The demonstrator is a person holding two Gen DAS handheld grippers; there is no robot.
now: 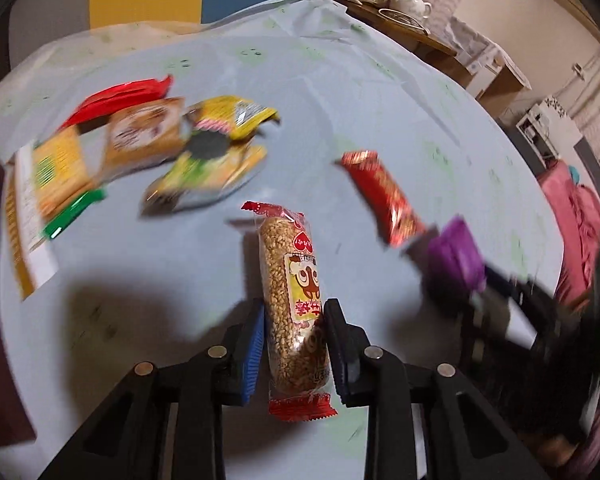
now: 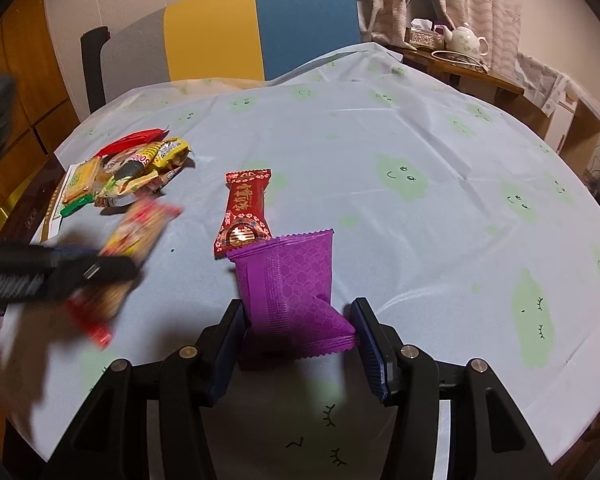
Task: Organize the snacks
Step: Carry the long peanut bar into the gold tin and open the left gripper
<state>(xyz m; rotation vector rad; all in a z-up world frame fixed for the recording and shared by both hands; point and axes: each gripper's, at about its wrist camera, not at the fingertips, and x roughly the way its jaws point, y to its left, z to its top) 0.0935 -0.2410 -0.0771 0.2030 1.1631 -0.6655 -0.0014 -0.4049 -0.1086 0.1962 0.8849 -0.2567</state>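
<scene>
Puffed-grain bar (image 1: pixel 294 304): clear wrapper, red crimped ends, lower centre, lengthwise | Purple packet (image 2: pixel 296 300): lower centre, creased | Red candy bar (image 2: pixel 244 212): flat, just above packet | Snack pile (image 2: pixel 128 172): upper left, apparently overlapping

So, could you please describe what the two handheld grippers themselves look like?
Both the left gripper and right gripper have black plastic linkage arms joined by round silver pins. Their fingers carry ribbed blue pads. No cables or sleeves are clearly visible.
</scene>
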